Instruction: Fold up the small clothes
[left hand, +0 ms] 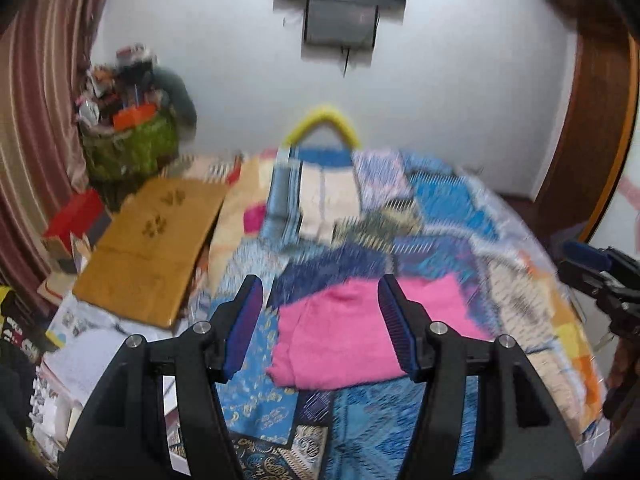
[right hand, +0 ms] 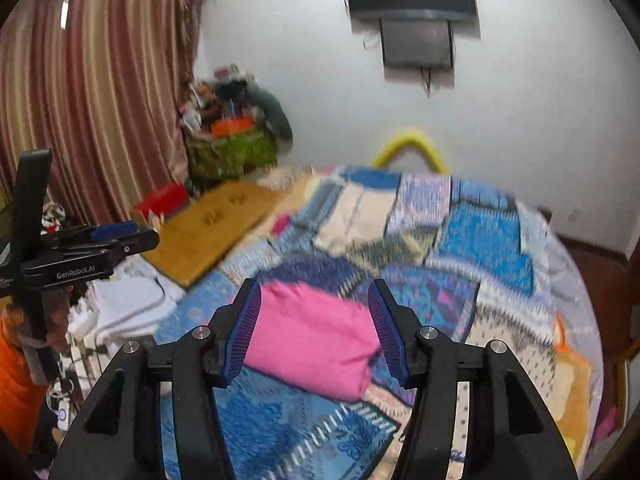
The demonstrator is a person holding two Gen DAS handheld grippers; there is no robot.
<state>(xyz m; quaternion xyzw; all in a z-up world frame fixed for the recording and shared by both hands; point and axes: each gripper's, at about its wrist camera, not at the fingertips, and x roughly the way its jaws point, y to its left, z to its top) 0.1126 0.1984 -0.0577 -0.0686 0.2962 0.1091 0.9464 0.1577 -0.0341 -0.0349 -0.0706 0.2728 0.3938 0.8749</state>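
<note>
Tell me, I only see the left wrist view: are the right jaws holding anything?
Observer: No. The right gripper is open, jaws wide apart and empty.
Operator: How does the pink cloth look from there?
Observer: The pink cloth is a thick folded bundle, rounded along its near right edge.
Operator: Who's holding my gripper?
Observer: An arm in an orange sleeve holds the left gripper by its handle.
</note>
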